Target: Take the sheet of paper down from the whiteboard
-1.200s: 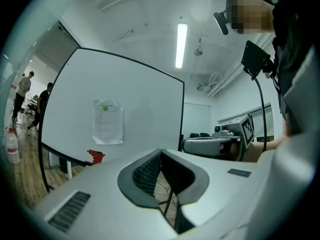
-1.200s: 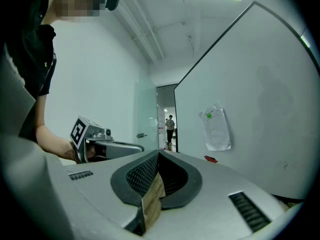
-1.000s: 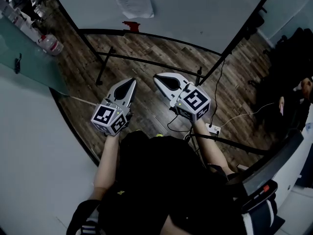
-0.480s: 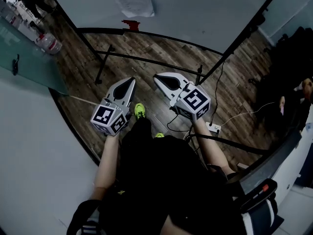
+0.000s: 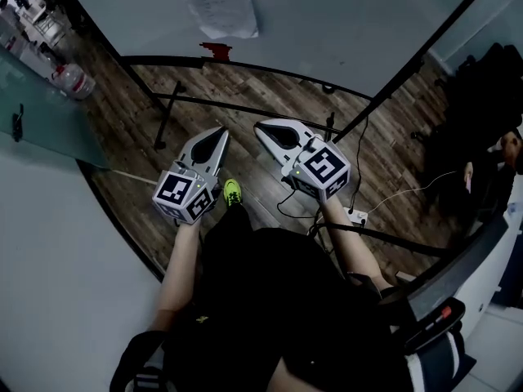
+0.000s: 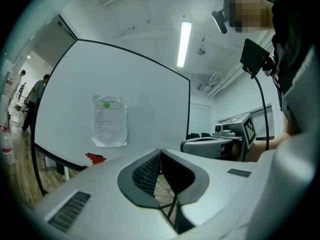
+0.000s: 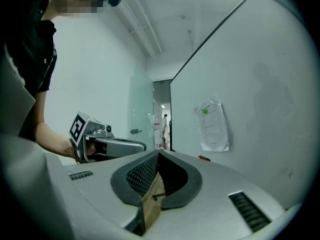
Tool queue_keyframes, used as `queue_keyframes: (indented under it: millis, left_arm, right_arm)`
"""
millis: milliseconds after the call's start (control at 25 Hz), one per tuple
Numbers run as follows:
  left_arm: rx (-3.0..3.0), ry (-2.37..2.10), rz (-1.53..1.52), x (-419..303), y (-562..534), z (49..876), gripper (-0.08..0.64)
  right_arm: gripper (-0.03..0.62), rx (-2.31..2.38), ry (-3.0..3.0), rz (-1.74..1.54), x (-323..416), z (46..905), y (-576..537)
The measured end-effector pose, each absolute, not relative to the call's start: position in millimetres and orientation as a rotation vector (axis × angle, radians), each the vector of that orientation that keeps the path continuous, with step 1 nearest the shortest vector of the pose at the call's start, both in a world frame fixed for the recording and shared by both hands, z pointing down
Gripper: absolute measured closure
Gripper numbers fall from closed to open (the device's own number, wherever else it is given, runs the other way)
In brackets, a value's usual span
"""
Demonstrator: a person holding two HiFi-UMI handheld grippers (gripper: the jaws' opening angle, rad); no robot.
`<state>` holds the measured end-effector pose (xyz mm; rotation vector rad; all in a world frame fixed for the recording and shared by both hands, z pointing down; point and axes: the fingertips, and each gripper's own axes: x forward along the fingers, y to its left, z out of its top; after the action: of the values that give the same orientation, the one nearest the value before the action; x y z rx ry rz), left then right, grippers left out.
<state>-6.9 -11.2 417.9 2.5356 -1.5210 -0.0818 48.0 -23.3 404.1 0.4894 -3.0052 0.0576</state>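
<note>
Sheet of paper (image 5: 219, 6) nearer, print illegible, left gripper (image 5: 217, 134) and right gripper (image 5: 261, 127) fingers (image 6: 142, 176) closed, empty

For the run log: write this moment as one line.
stage: pre-grasp | left gripper: shut, empty | right gripper: shut, empty | sheet of paper: on whiteboard under green magnet, untouched
</note>
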Motion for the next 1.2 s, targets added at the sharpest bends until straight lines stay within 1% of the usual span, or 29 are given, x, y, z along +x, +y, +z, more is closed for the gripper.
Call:
queue_keyframes:
  millis: [480,1200]
  left_arm:
    - [2.554,-1.474,-0.094,-44.0,-61.1,412.5,0.532]
    - [2.629,-1.378,-0.087,-107.8,-148.2,407.8,0.533]
  right_arm:
    - [0.566,0.547,-2.983,0.068,10.0,401.2,-71.7]
    - [0.566,0.642,-2.95,0.055,-66.4,394.1,-156.0]
